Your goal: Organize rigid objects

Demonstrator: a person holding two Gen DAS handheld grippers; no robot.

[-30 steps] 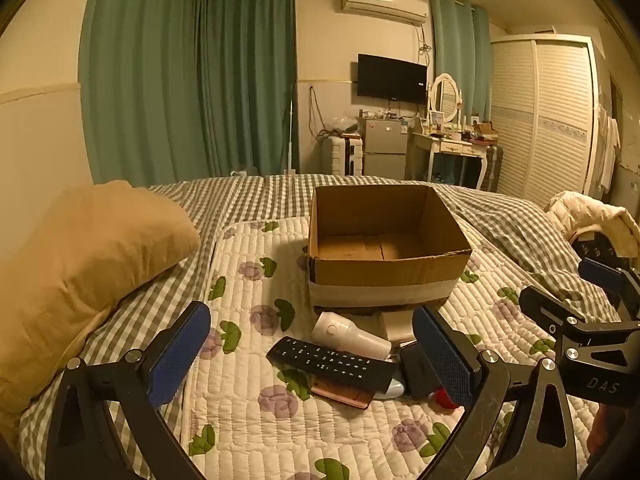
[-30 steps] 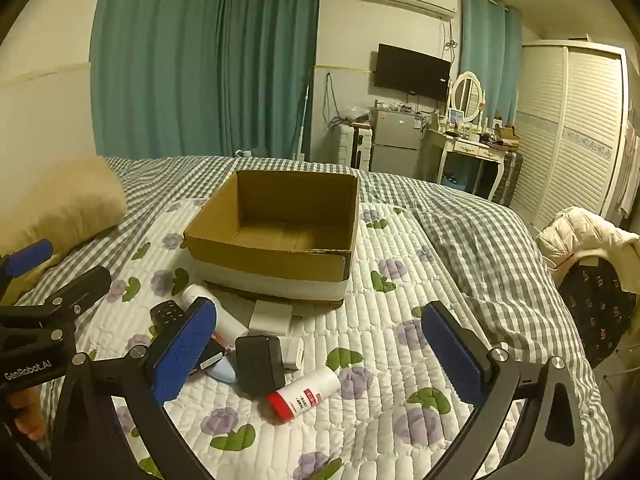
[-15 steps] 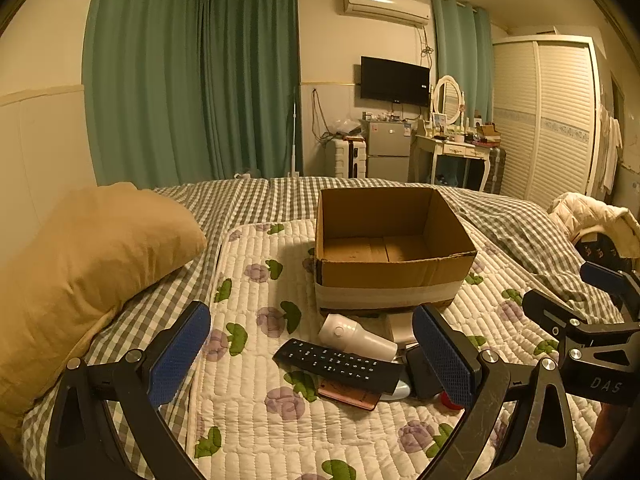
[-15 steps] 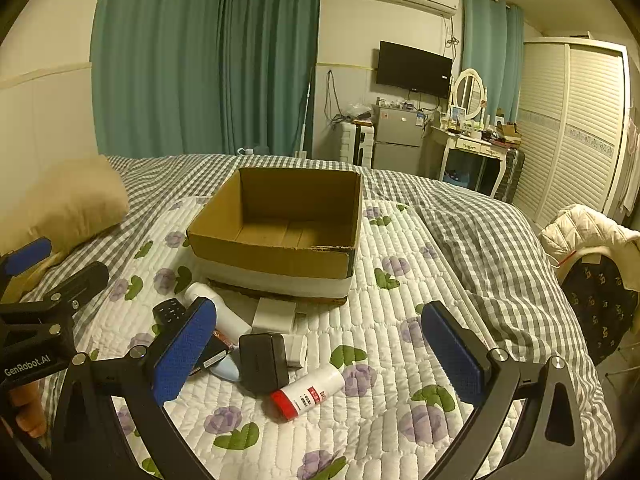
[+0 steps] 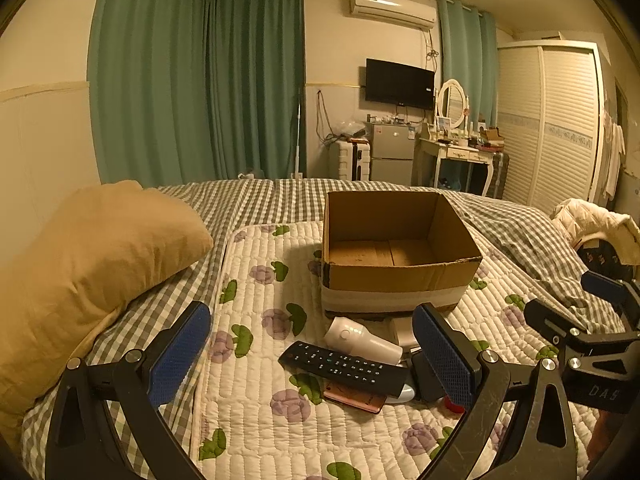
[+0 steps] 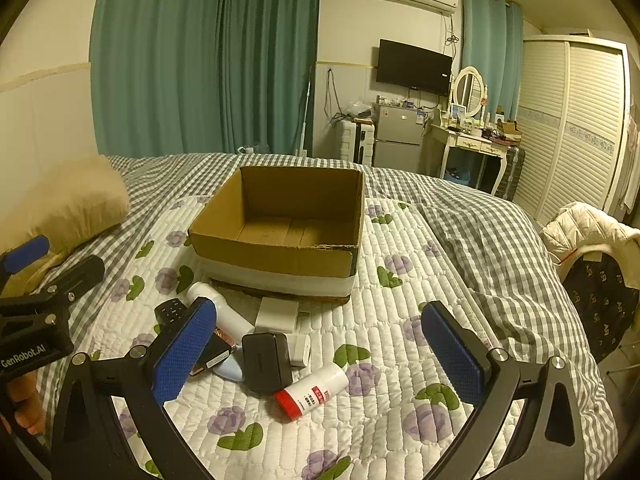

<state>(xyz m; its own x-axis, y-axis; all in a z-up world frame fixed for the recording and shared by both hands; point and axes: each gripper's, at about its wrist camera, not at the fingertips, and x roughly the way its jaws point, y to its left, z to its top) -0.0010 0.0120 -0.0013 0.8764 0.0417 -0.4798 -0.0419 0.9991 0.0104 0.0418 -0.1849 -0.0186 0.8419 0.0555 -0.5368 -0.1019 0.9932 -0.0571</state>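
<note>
Spanning the whole scene, one bed (image 6: 472, 240) under a checked cover carried one floral quilted mat (image 5: 256, 400), with one tan pillow (image 5: 88, 264) far out beyond the left gripper's left finger. One open cardboard box (image 6: 280, 254) stood empty ahead of both pairs of fingers, beyond the clutter. The left gripper (image 5: 312, 358) and the right gripper (image 6: 320, 352) each hovered with fingers spread wide, pinching nothing. Between and just ahead of the fingers lay the pile to be sorted: one black remote (image 5: 344, 368), one white cylindrical bottle (image 5: 362, 340), one black box-shaped item (image 6: 266, 360), one red-capped tube (image 6: 314, 390), two white blocks (the larger (image 6: 277, 315), the smaller (image 6: 300, 349)), one pink flat item (image 5: 354, 396) and one pale blue item (image 6: 231, 368), both partly buried. The pieces overlapped and touched, so closing on one would probably drag or tip a neighbour; the round bottle and tube could roll across the soft quilt, and the remote, lying across the pink item, might pivot out of a pinch at one end.
</note>
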